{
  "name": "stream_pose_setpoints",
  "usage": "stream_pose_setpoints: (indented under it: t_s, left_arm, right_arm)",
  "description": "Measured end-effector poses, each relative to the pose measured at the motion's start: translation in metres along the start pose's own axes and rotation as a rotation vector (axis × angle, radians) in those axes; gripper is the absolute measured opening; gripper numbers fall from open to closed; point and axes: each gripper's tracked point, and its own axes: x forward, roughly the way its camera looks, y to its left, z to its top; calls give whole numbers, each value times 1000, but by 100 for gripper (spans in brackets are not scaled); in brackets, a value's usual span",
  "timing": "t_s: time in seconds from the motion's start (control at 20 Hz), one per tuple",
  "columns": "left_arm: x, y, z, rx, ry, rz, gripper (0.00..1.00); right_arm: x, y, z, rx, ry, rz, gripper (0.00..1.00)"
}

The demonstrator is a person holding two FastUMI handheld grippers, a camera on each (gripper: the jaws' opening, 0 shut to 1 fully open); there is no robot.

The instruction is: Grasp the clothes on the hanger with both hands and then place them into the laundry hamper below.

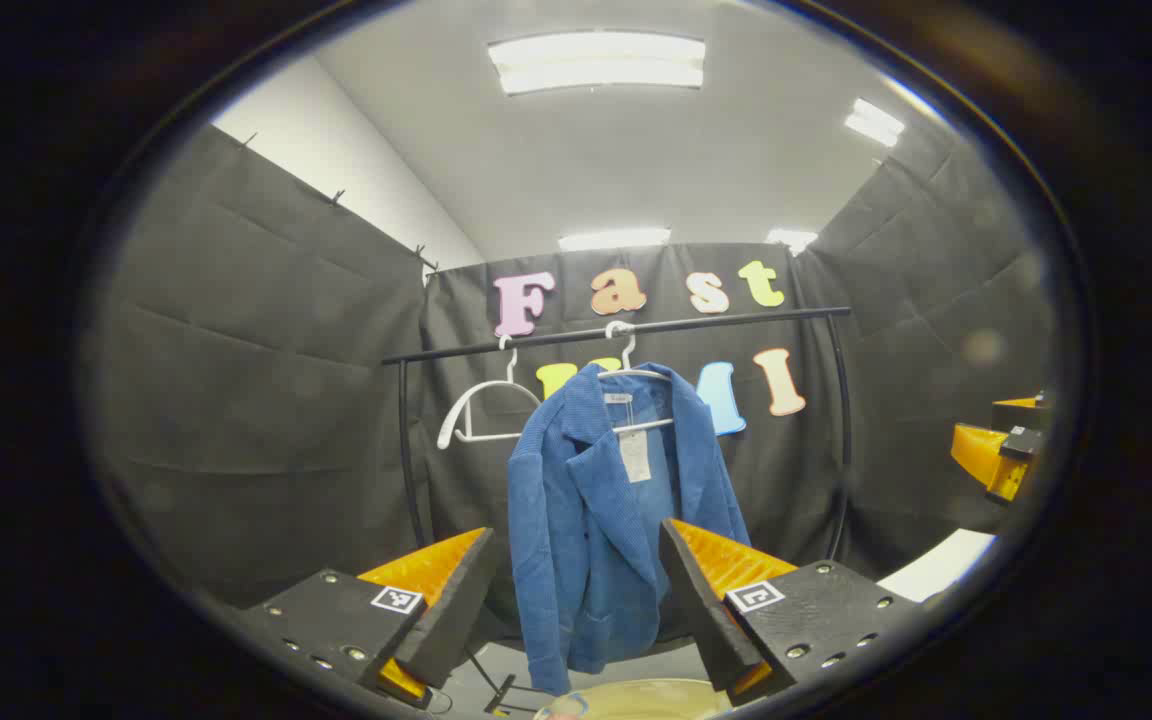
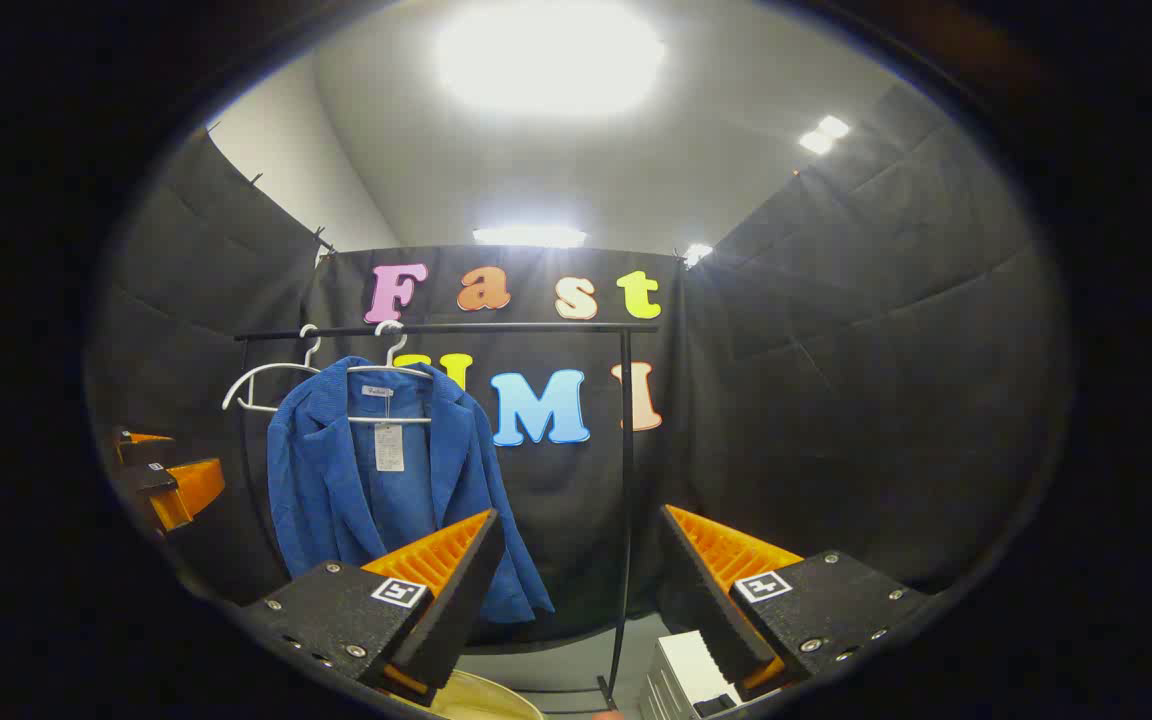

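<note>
1. Garment: a blue jacket [image 1: 596,520] hangs on a white hanger [image 1: 636,385] from the black rail [image 1: 616,330] at the far side of the booth. It hangs full length, open at the front, with a tag at the collar. In the right gripper view the same jacket [image 2: 376,490] sits left of centre.
2. A second white hanger [image 1: 481,410], bare, hangs on the rail just left of the jacket.
3. Left gripper [image 1: 576,600]: fingers spread wide, nothing between them. It is aimed at the jacket but stands well short of it; no contact.
4. Right gripper [image 2: 581,590]: fingers likewise spread and empty. It points to the right of the jacket, toward the rail's right upright; no contact.
5. Hamper: a pale rounded rim [image 1: 636,698] shows at the bottom edge of the left gripper view, near, below the jacket. I judge it to be the laundry hamper, though too little shows to be sure.
6. A white ribbed object [image 2: 686,670] lies low on the right in the right gripper view; identity unclear.
7. Progress: nothing done yet. Remaining: close in, grasp the jacket with both grippers, lift it clear of the hanger, lower it into the hamper.
</note>
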Motion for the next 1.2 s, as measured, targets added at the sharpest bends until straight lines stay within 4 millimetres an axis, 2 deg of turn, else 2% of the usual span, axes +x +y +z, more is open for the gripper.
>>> stream_pose_setpoints:
  t_s: [0.1, 0.5, 0.8, 0.85, 0.9, 1.0, 1.05, 1.15, 1.2]
  left_arm:
    - [-1, -3, 1, -4, -1, -6, 94]
    - [-5, -11, -2, -31, 6, -20, 93]
    - [-8, -2, -6, -50, 24, -8, 94]
    - [-7, 2, -5, -50, 23, -4, 94]
    - [-6, 4, -5, -49, 20, -1, 93]
    - [-3, 8, -4, -52, 16, 6, 93]
    - [-2, 10, -4, -56, 16, 9, 93]
    - [-1, 14, -4, -62, 18, 14, 93]
    - [-2, 17, -3, -61, 16, 17, 93]
  right_arm:
    - [-1, -4, 1, 5, -4, -11, 95]
    - [-4, -10, 6, 13, -23, -21, 95]
    - [-2, -2, 8, -6, -32, -12, 95]
    - [-2, 0, 9, -2, -31, -10, 92]
    - [-2, 2, 9, 0, -30, -7, 95]
    - [0, 6, 7, -5, -25, 0, 95]
    - [0, 7, 8, -10, -25, 2, 92]
    - [0, 10, 10, -11, -26, 5, 95]
    - [0, 10, 11, -9, -28, 6, 92]
